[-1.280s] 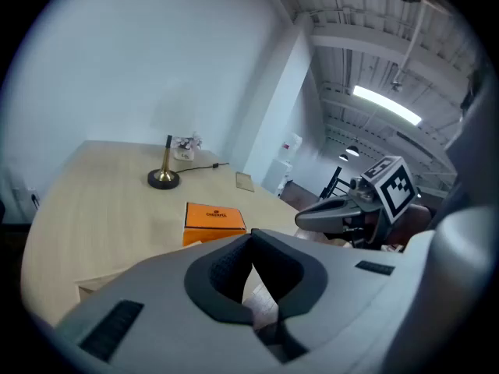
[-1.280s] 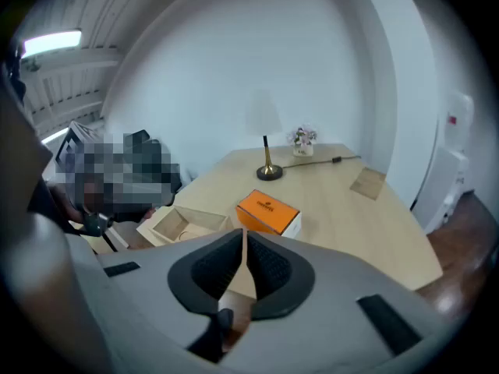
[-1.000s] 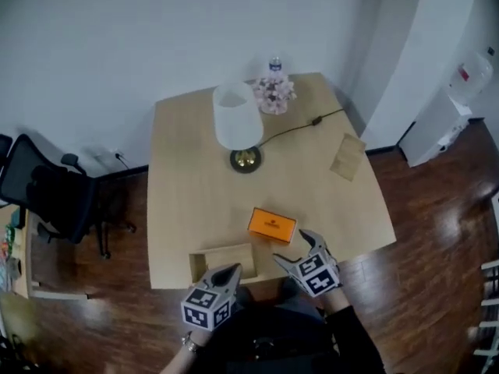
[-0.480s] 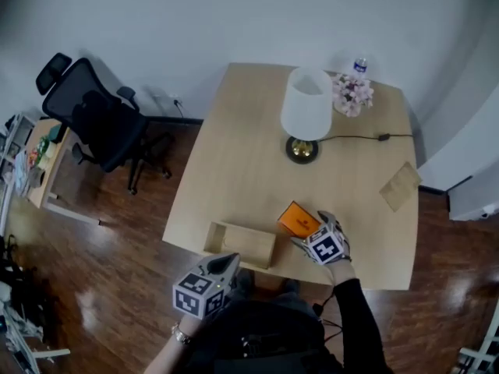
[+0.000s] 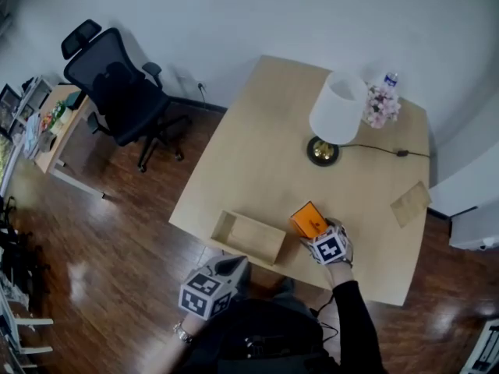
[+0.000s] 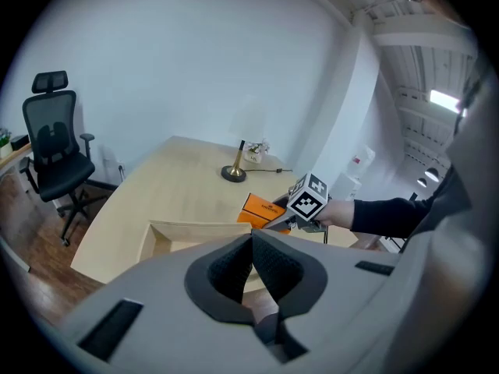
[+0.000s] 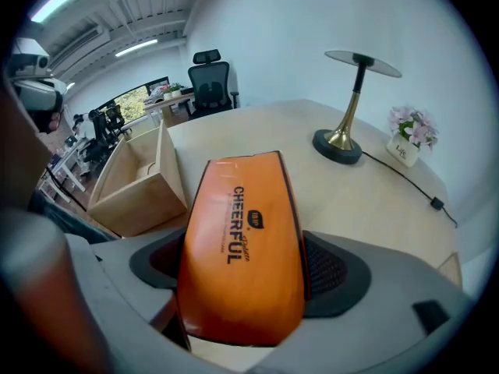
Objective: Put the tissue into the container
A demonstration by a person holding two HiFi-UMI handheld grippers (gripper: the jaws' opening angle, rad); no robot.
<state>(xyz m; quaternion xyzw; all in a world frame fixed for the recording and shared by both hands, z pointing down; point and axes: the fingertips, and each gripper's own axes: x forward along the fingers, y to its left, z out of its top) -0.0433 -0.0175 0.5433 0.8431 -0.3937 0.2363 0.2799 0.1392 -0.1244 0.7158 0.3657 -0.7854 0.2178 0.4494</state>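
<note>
An orange tissue pack (image 5: 307, 218) (image 7: 242, 240) lies flat on the wooden table (image 5: 257, 154), just right of the open wooden container (image 5: 228, 226) (image 7: 165, 179) at the near edge. My right gripper (image 5: 315, 229) (image 7: 243, 275) reaches over the table edge. Its jaws stand wide on either side of the pack and are closing on it, and the pack still rests on the table. My left gripper (image 5: 234, 263) (image 6: 251, 240) hangs shut and empty off the near edge, below the container (image 6: 153, 237). From there I see the pack (image 6: 263, 208) beyond it.
A lamp (image 5: 337, 115) with a white shade stands mid-table, its cable running right. A flower pot (image 5: 382, 106) and a bottle (image 5: 390, 79) sit at the far corner. A small flat wooden piece (image 5: 411, 203) lies at the right edge. A black office chair (image 5: 117, 84) stands left.
The head view has swung, so the table now sits right of centre. My right gripper has moved forward from the table edge and now straddles the orange pack. The left gripper stays low.
</note>
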